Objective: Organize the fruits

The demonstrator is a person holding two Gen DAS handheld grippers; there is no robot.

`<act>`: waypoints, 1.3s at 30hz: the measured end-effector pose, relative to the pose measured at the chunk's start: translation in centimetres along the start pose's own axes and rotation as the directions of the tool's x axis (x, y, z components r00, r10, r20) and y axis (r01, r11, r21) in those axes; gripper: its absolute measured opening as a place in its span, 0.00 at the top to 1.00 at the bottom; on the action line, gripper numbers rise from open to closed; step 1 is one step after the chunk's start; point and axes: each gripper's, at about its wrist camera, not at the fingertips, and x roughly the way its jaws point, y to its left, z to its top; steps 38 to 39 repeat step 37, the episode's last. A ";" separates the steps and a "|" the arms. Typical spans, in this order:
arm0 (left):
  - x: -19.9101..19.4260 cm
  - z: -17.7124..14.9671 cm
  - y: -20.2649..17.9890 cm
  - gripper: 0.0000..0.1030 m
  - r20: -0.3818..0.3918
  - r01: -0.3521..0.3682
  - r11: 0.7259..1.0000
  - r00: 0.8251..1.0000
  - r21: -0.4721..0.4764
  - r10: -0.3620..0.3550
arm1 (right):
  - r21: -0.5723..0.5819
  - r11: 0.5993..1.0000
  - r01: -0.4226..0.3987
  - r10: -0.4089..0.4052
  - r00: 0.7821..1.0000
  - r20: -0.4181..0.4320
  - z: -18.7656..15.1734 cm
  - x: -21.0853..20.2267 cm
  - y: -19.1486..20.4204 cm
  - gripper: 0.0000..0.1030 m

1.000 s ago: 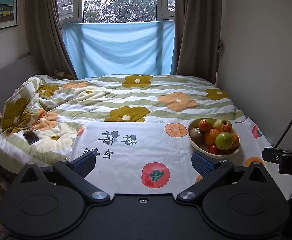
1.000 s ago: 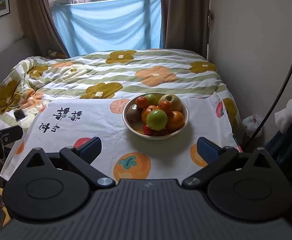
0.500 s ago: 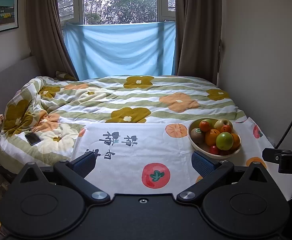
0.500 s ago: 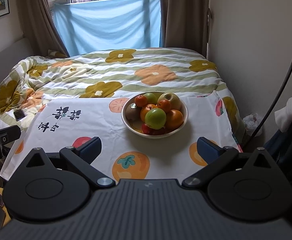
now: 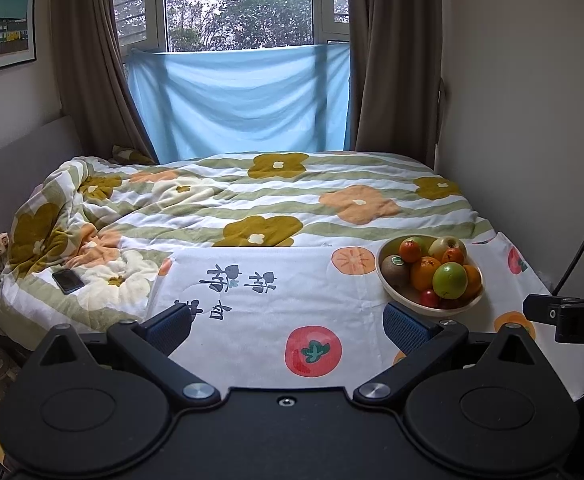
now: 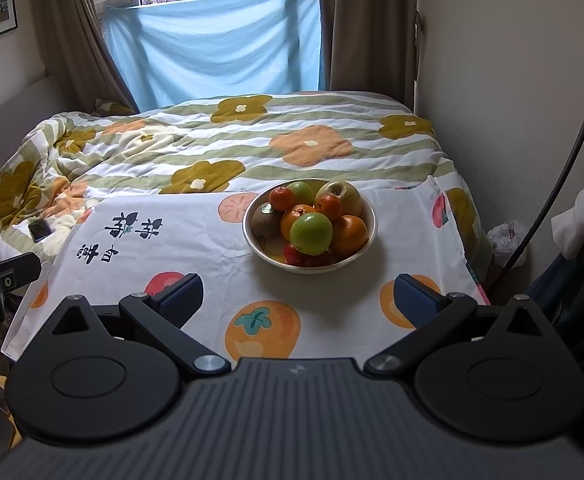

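Observation:
A pale bowl (image 6: 356,258) heaped with fruit stands on a white fruit-print cloth (image 6: 212,256) spread over the near part of the bed. On top lie a green apple (image 6: 311,233), oranges (image 6: 348,234), a kiwi (image 6: 265,221), small red fruits and a yellow-green apple (image 6: 342,197). The bowl also shows in the left wrist view (image 5: 408,302), at the right. My right gripper (image 6: 298,298) is open and empty, just short of the bowl. My left gripper (image 5: 288,322) is open and empty over the cloth, left of the bowl.
A flowered quilt (image 5: 252,200) covers the bed behind the cloth. A phone (image 5: 68,281) lies on the quilt at the left. A wall runs along the right side; curtains and a blue sheet hang at the window. The right gripper's finger (image 5: 556,312) shows at right.
Both cameras have tilted up and eased slightly closer; the bowl sits a little lower and nearer in the right view. Both grippers stay open and empty.

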 end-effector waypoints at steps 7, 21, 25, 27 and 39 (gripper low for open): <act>-0.2 0.0 0.1 0.00 0.014 0.002 1.000 1.000 -0.005 -0.002 | 0.001 1.000 0.001 -0.001 1.000 -0.001 -0.1 0.0 0.0 0.00; -0.5 -0.1 -0.1 0.00 0.018 -0.003 1.000 1.000 0.003 0.003 | 0.001 1.000 0.000 0.000 1.000 -0.001 -0.3 0.1 0.2 0.00; -1.0 -0.1 0.0 0.00 0.038 0.012 1.000 0.999 -0.012 -0.012 | 0.002 1.000 -0.001 0.001 1.000 0.000 -0.3 0.0 0.2 0.00; -1.1 0.0 0.0 0.00 0.041 0.011 1.000 0.999 -0.023 -0.010 | 0.002 1.000 0.000 0.000 1.000 -0.001 -0.2 0.0 0.2 0.00; -0.9 -0.1 0.1 0.00 0.029 0.017 0.999 0.999 -0.047 -0.015 | -0.002 1.000 0.001 -0.001 1.000 -0.006 -0.6 -0.2 0.5 0.00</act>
